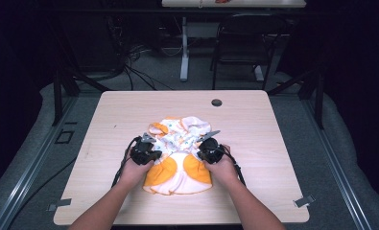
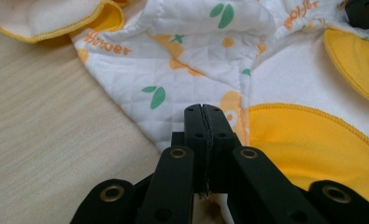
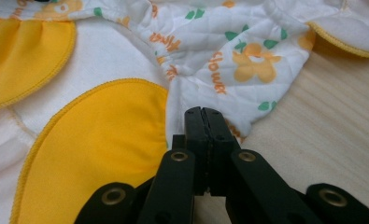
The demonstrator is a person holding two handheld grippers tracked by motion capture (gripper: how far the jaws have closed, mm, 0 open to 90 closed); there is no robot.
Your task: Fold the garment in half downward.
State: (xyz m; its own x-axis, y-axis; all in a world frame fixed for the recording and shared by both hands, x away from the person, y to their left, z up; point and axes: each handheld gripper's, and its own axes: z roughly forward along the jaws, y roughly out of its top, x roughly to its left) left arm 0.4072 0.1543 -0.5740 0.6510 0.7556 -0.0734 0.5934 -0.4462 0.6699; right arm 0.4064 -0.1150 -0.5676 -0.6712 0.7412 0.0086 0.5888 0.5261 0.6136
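Observation:
A small quilted garment [image 1: 180,153], white with orange flowers, green leaves and yellow-orange patches, lies bunched in the middle of the wooden table [image 1: 254,124]. My left gripper [image 1: 152,147] sits at the garment's left side and my right gripper [image 1: 201,144] at its right side, each held in a hand. In the left gripper view the jaws of the left gripper [image 2: 204,112] are pressed together at the edge of the printed cloth [image 2: 173,65], beside a yellow patch [image 2: 308,144]. The right gripper [image 3: 203,114] is likewise shut at the printed cloth's edge [image 3: 229,70], with a yellow patch [image 3: 98,144] to its left.
Bare tabletop surrounds the garment on all sides. A round dark grommet [image 1: 216,102] sits near the table's far edge. Beyond the table stand a black chair [image 1: 244,43], a white desk leg [image 1: 184,48] and floor cables [image 1: 134,67].

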